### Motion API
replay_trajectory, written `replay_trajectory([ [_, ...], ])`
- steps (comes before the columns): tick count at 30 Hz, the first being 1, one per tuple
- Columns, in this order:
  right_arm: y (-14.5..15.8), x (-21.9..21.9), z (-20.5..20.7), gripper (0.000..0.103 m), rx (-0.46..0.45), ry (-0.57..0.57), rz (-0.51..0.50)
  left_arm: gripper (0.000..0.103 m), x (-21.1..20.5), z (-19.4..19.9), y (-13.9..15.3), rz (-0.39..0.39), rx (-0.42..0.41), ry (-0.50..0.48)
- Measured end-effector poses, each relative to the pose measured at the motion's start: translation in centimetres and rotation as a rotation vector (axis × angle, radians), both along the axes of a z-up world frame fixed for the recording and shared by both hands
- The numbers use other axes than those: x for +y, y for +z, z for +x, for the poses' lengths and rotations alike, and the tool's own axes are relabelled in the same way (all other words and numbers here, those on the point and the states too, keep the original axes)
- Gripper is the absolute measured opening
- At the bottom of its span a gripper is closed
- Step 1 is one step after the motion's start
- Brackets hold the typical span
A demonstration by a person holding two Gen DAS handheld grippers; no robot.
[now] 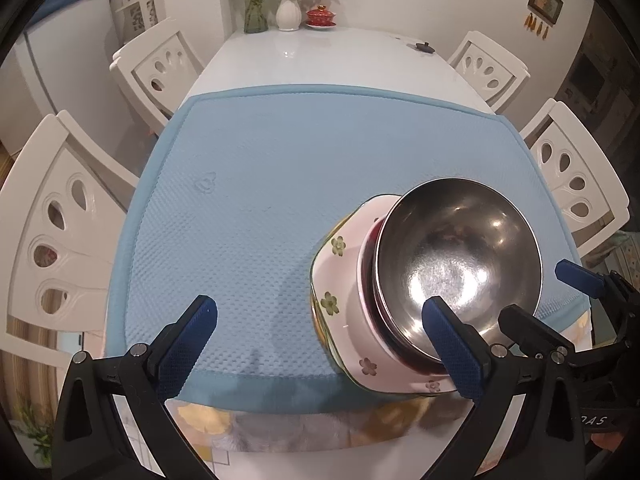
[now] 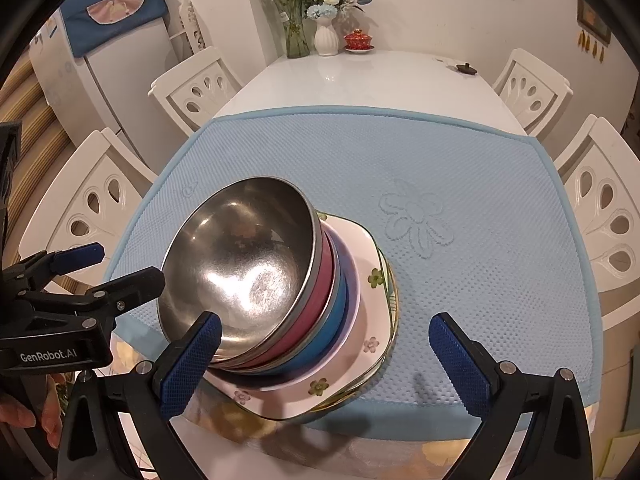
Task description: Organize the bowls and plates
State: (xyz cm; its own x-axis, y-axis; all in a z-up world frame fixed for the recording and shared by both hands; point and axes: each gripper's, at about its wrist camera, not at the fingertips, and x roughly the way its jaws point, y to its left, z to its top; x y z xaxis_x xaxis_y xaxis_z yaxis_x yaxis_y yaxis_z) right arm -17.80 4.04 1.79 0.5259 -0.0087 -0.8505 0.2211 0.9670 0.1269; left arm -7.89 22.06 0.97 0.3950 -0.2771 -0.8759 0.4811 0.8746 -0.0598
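A stack of nested steel bowls (image 1: 460, 256) (image 2: 244, 264), with red, blue and lilac outsides, sits on a pink square flowered plate (image 1: 344, 280) (image 2: 368, 312) that rests on another plate. The stack stands near the front edge of the blue mat (image 1: 248, 200) (image 2: 460, 240). My left gripper (image 1: 320, 344) is open and empty to the left of the stack; its right finger crosses in front of the bowls. My right gripper (image 2: 324, 356) is open and empty; its left finger is in front of the bowls. Each gripper also shows in the other's view: the left (image 2: 92, 276), the right (image 1: 560, 296).
White chairs (image 1: 60, 240) (image 2: 600, 216) stand on both sides of the white table (image 1: 320, 56) (image 2: 380, 76). At the far end are flower vases (image 1: 288, 12) (image 2: 326, 36), a red lidded cup (image 1: 320, 16) (image 2: 359, 41) and a small dark lid (image 1: 424, 46) (image 2: 466, 68).
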Motion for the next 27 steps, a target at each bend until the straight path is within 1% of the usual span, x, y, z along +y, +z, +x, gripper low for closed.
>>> replay_trajectory([
  [12, -0.1, -0.2, 0.4, 0.103, -0.001, 0.008, 0.006, 0.102, -0.1, 0.5, -0.2, 0.003, 0.017, 0.017],
  [18, 0.2, -0.6, 0.7, 0.103, -0.01, 0.003, 0.011, 0.102, -0.2, 1.0, -0.1, 0.006, 0.01, 0.023],
  [24, 0.4, -1.2, 0.9, 0.103, -0.018, -0.009, 0.027, 0.102, -0.2, 1.5, 0.6, -0.014, -0.004, 0.028],
  [27, 1.0, -1.7, 0.9, 0.103, -0.038, -0.022, 0.035, 0.102, -0.3, 1.6, 1.4, 0.002, -0.045, 0.022],
])
